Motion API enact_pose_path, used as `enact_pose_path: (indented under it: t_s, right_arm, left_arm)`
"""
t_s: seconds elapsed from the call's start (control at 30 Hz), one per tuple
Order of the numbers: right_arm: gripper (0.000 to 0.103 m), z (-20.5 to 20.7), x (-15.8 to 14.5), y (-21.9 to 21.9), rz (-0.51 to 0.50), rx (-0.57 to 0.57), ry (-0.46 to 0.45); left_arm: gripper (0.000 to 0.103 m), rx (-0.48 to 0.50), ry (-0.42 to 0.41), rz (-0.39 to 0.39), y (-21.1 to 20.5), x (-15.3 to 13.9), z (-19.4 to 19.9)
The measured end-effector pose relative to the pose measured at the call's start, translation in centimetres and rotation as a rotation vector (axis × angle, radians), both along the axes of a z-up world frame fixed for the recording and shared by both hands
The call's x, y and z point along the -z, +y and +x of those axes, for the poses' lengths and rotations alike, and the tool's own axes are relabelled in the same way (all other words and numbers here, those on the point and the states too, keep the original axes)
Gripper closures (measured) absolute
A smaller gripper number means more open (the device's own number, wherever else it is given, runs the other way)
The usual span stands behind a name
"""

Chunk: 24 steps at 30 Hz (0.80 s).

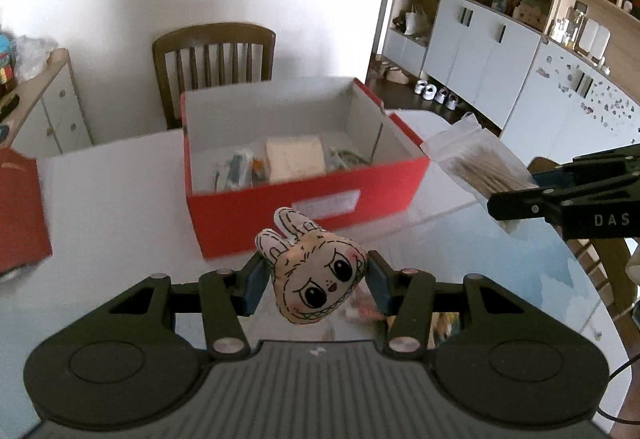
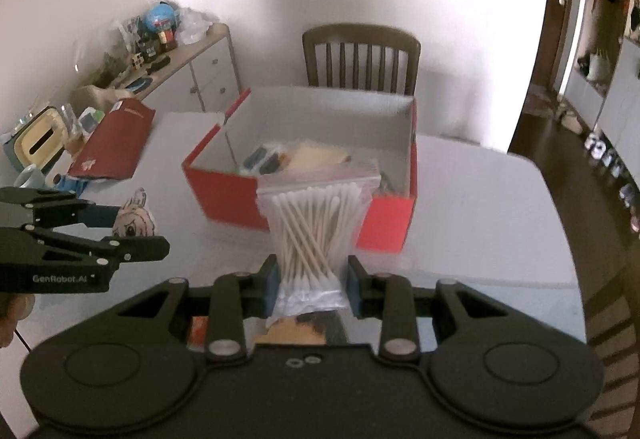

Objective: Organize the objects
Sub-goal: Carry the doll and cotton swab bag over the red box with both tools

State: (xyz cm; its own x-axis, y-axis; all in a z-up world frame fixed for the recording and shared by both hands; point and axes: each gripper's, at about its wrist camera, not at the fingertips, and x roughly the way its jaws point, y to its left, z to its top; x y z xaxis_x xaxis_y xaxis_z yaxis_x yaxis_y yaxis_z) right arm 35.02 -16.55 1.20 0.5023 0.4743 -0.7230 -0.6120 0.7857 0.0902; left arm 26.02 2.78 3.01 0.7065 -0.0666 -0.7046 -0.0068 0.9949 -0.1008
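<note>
1. The left gripper (image 1: 316, 281), a black two-finger claw with blue pads, is closed on a small cream stuffed charm shaped like a rabbit-eared cartoon face with big black eyes and a toothy grin (image 1: 316, 275). The pads press its two cheeks, and the ears stick up beyond the fingertips.
2. The charm looks light and squashy, so it should give under the pads rather than slip. Across the cheeks, its widest padded part, appears a sound place to hold it; the thin ears would likely fold.
3. Ahead of that claw, further along the white table (image 1: 112, 207), stands an open red cardboard box with a white inside (image 1: 304, 199). It already holds a beige pad and a few small packets.
4. To the right, the right gripper (image 2: 312, 283), of the same black build, is closed on a clear plastic zip bag of white-tipped cotton swabs (image 2: 312, 231). The pads pinch the lower part of the bag, and the sealed top fans out beyond the fingertips.
5. The bag looks very light, floppy and smooth, so it may slide or sag. A grip squarely across the bundled sticks seems firmest.
6. The red box sits just ahead of this claw too, its near wall behind the bag.
</note>
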Motion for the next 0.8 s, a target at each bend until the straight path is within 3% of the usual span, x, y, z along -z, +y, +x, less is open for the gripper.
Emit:
enact_pose_path:
  t_s: [0.23, 0.53, 0.8]
  right_arm:
    - [0.070, 4.1, -0.8, 1.6, 0.006, -0.006, -0.046]
    - [0.070, 9.1, -0.9, 3.9, 0.033, -0.002, -0.058]
    - [0.070, 13.0, 1.4, 5.7, -0.009, 0.022, -0.014]
  left_arm:
    - [0.051, 0.008, -0.015, 0.070, 1.0, -1.4, 5.3]
    - [0.051, 0.001, -0.003, 0.103, 2.0, -2.0, 12.1]
    - [0.051, -0.012, 0.075, 0.112, 2.8, 0.2, 17.0]
